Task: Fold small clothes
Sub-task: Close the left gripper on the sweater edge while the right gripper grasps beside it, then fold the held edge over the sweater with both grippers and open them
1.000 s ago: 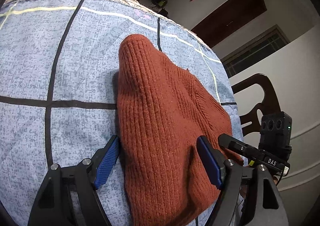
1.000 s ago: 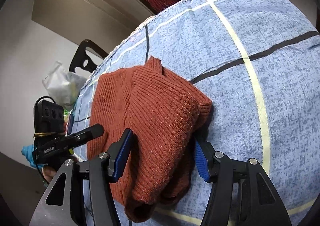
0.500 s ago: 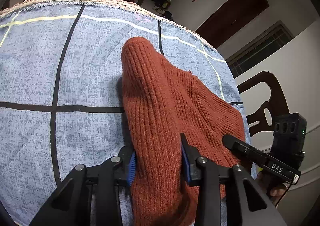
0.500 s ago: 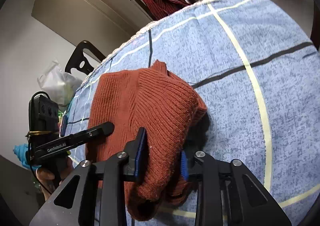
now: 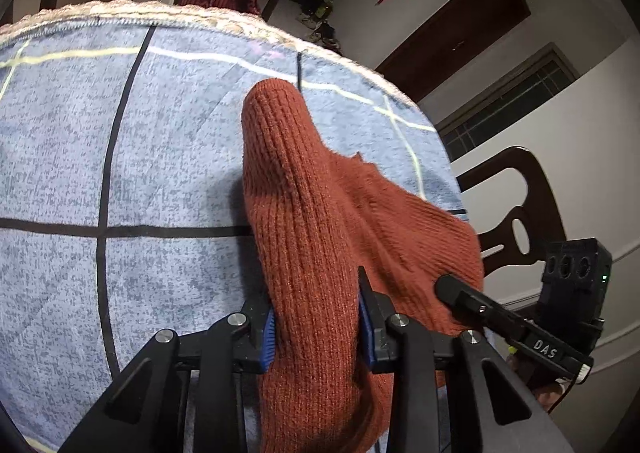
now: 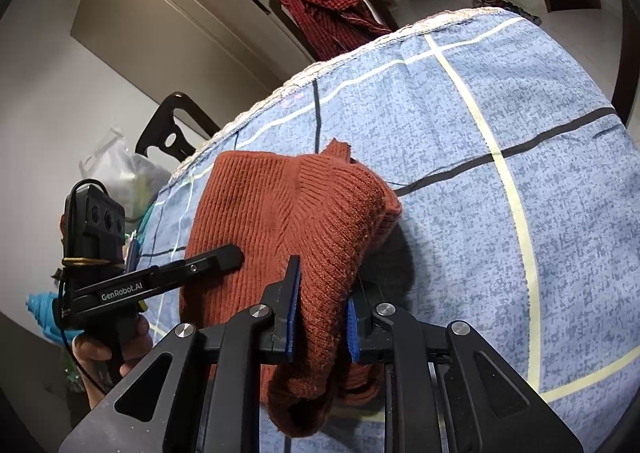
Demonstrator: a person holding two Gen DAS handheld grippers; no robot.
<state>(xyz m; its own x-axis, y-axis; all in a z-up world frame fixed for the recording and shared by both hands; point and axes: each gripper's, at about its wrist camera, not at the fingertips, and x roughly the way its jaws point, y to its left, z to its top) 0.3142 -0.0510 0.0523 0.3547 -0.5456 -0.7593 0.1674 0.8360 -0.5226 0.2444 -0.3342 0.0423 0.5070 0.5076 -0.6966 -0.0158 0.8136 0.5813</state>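
A rust-brown knitted sweater (image 5: 304, 213) lies on a table under a blue cloth (image 5: 160, 153) with dark and pale grid lines. My left gripper (image 5: 318, 317) has its jaws closing, and its blue pads press a raised ridge of the knit from both sides. In the right wrist view the sweater (image 6: 256, 213) is bunched toward me on the cloth (image 6: 480, 173). There my right gripper (image 6: 322, 313) is shut on a thick fold at the near edge. One finger of the left gripper (image 6: 216, 259) rests over the knit at the left. A hand holds that tool.
A chair draped with red checked cloth (image 6: 324, 1) stands past the far table edge. A dark wooden chair (image 5: 516, 205) sits by the side next to the sweater, and a plastic bag (image 6: 120, 169) lies behind it. Bare blue cloth spreads beyond the sweater.
Both grippers went from wide open around the sweater to closed on it. The knit has bunched into raised folds between the pads and lifted slightly off the cloth.
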